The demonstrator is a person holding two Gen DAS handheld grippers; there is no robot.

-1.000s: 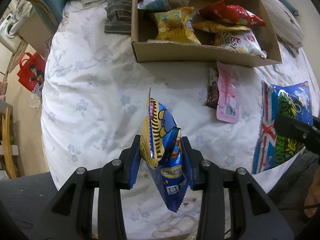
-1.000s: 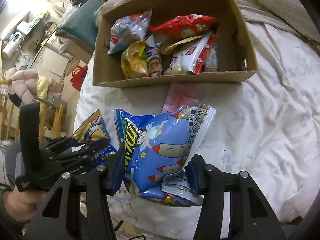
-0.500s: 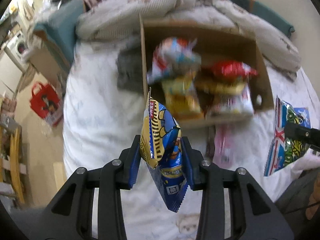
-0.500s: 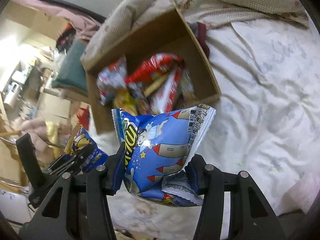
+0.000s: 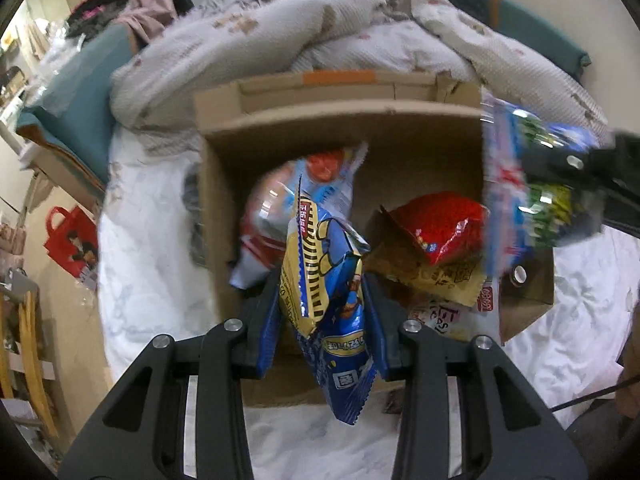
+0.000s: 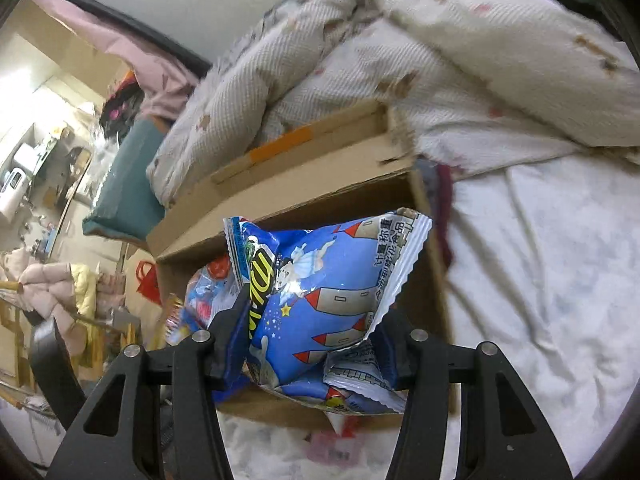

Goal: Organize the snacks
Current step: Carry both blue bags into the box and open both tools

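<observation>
A lived-in home bedroom: a bed with a white floral-print sheet (image 5: 152, 264) fills the near scene, a rumpled cream waffle-knit quilt (image 5: 280, 40) is heaped at its far end, and a red tote bag (image 5: 72, 240) sits on the cluttered floor at left.

Cardboard box (image 5: 420, 152) sat on the bed (image 5: 152, 264), quilt (image 5: 320, 32) bunched behind it. Snack packets (image 5: 436, 228) lay inside. Left gripper (image 5: 324, 320) and right gripper (image 6: 316, 344) each held a packet above the box.
</observation>
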